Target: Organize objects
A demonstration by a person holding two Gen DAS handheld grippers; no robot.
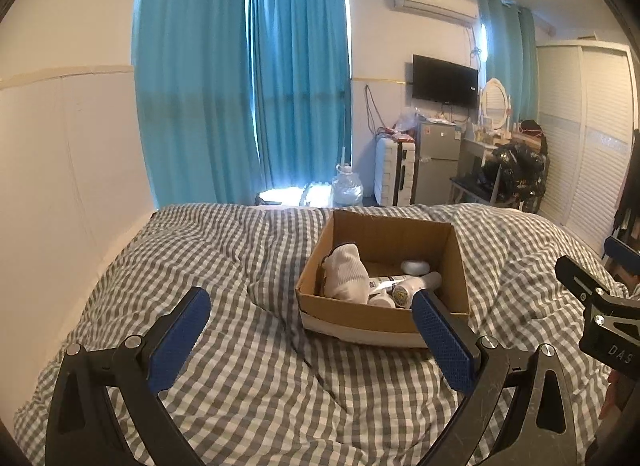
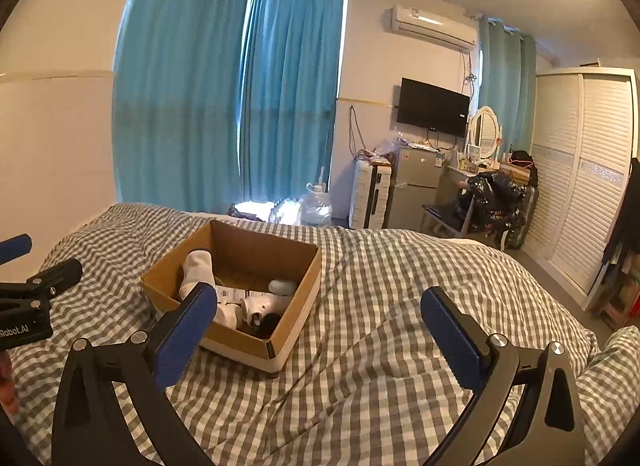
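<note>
An open cardboard box [image 1: 454,266] sits on the checked bed; it also shows in the right wrist view [image 2: 304,294]. Inside lie a white sock [image 1: 346,270], white bottles [image 1: 412,288] and a small grey round object [image 1: 415,266]. The sock [image 2: 198,268] and bottles [image 2: 260,306] show in the right view too. My left gripper [image 1: 310,306] is open and empty, held above the bedding just in front of the box. My right gripper [image 2: 318,306] is open and empty, to the right of the box.
The grey-and-white checked duvet [image 1: 240,346] covers the bed, rumpled around the box. A white wall runs along the left. Beyond the bed's far end stand blue curtains, a water jug [image 1: 347,185], a suitcase, a small fridge [image 1: 438,161] and a wardrobe [image 2: 580,185].
</note>
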